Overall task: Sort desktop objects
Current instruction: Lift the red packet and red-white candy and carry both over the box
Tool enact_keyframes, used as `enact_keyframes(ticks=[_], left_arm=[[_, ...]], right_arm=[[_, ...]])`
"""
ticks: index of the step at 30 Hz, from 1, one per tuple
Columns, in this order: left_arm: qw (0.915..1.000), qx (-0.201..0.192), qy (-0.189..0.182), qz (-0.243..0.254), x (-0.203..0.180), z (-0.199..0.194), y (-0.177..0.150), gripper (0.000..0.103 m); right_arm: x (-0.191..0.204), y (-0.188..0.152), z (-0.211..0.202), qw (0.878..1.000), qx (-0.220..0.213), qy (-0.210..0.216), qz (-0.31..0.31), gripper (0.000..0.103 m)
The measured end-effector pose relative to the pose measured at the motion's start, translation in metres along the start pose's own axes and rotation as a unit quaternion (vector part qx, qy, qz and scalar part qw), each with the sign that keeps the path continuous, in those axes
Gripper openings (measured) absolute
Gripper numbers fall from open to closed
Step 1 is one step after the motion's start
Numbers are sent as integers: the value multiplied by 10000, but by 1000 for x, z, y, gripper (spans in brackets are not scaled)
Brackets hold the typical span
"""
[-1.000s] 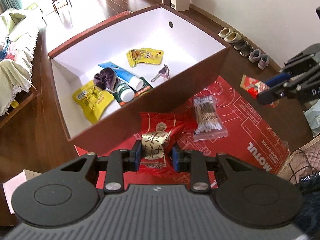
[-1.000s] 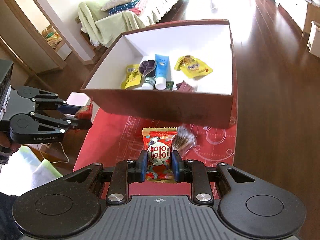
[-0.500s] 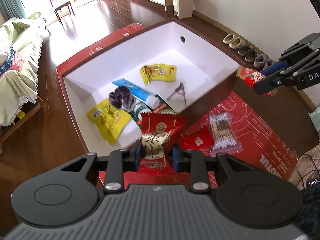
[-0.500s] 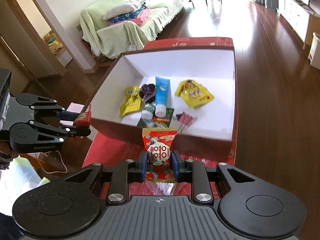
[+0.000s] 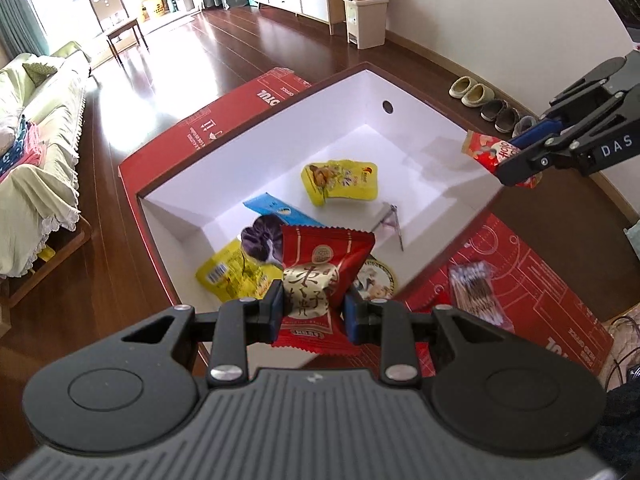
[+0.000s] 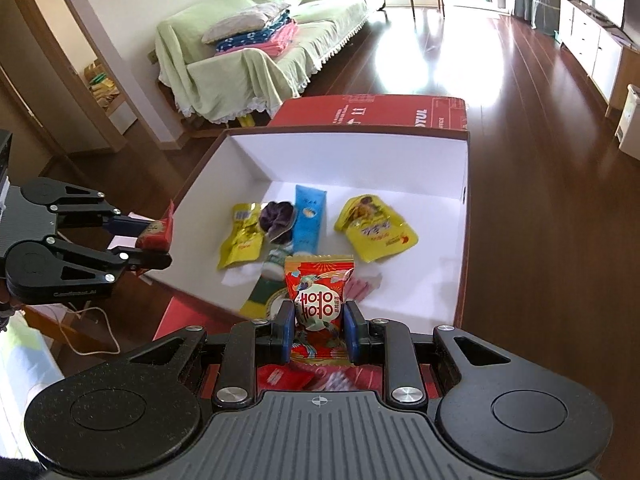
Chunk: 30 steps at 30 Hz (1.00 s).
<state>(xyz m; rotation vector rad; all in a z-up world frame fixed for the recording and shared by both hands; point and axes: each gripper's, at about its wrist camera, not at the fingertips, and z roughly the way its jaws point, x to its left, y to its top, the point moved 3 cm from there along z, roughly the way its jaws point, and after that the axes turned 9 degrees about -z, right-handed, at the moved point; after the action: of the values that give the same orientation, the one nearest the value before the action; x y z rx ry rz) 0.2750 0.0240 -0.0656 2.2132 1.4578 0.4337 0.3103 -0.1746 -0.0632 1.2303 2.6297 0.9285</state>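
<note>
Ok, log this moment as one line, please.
left claw: shut on red snack packet | right claw: shut on red candy packet | both over white box | release: not yet

Behind my workspace I see a pale green fabric-draped sofa [image 6: 280, 36] bearing folded blankets [image 6: 256, 32], a beige lidded plastic bin [image 5: 365, 20] and slippers [image 5: 470, 92] along the white wall.

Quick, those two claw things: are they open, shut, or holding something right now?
Left gripper: shut on a red snack packet with gold label.
Right gripper: shut on a red candy packet with white circle.
</note>
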Motion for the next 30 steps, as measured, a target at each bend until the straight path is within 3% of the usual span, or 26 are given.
enact_keyframes(ticks=[14, 30], left_arm=[[9988, 322, -347, 82, -6, 63, 33, 25], [9949, 771, -650, 66, -13, 149, 58, 25]], right_arm=[[-26, 13, 48, 9990, 322, -151, 279, 24], [-49, 15, 73, 9971, 409, -546, 335, 24]])
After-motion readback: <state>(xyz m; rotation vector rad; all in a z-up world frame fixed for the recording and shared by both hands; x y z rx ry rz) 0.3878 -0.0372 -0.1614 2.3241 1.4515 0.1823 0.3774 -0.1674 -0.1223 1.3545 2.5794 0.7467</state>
